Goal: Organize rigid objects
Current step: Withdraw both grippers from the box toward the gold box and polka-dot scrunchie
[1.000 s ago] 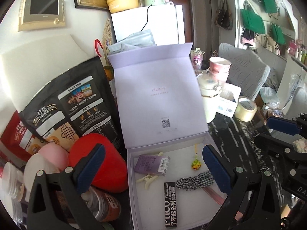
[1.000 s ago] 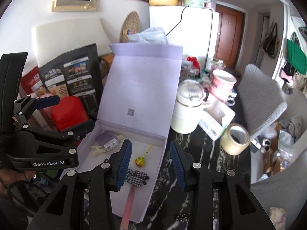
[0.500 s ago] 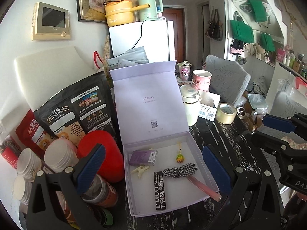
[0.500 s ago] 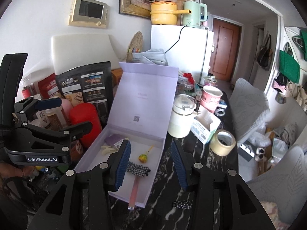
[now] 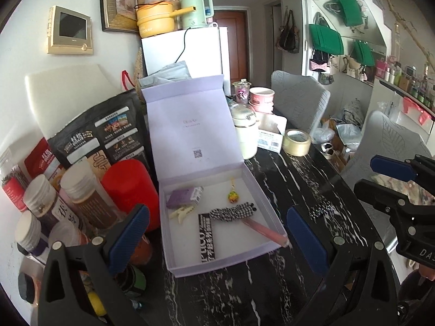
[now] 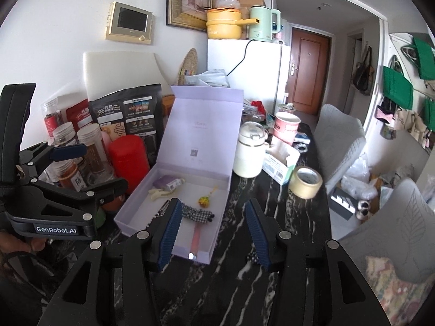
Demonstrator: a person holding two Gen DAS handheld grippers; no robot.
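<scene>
Along the table's left edge stand spice jars (image 5: 81, 198), a red canister (image 5: 130, 187) and a black snack pouch (image 5: 100, 133), packed tight against the left wall of the lilac gift box (image 5: 174, 244), whose lid stands propped open behind it. The left gripper (image 5: 216, 240) hangs above the box's near edge, its jaws wide apart and nothing between them. In the tray, from the left, lie a purple packet (image 5: 185, 197), a cream hair clip (image 5: 181, 213), a black label strip (image 5: 207, 237), a checked scrunchie (image 5: 231, 213) with a small charm (image 5: 232, 196) behind it, and a pink stick (image 5: 265, 229) whose tip overhangs the box's near right corner. Just right of the box, loose on the dark marble table (image 5: 244, 293), lies a small checked bow (image 5: 320, 209); it looks like the next thing to go in. The right gripper (image 6: 213, 232) hovers over the box's right wall and the bare table beside it; its jaws have just been opening, stand partly apart and are empty. To do the step well, the right gripper should open a little more, come down straight over the bow, pinch it across its knot and clear the box wall before dropping it in the bare near part of the tray. The overhanging stick wants nudging inward first, or it may be knocked. Further right, near the far edge, a cream jar (image 5: 246, 133), a tissue box (image 5: 270, 135) and a tape roll (image 5: 296, 141) stand well apart from the work.
</scene>
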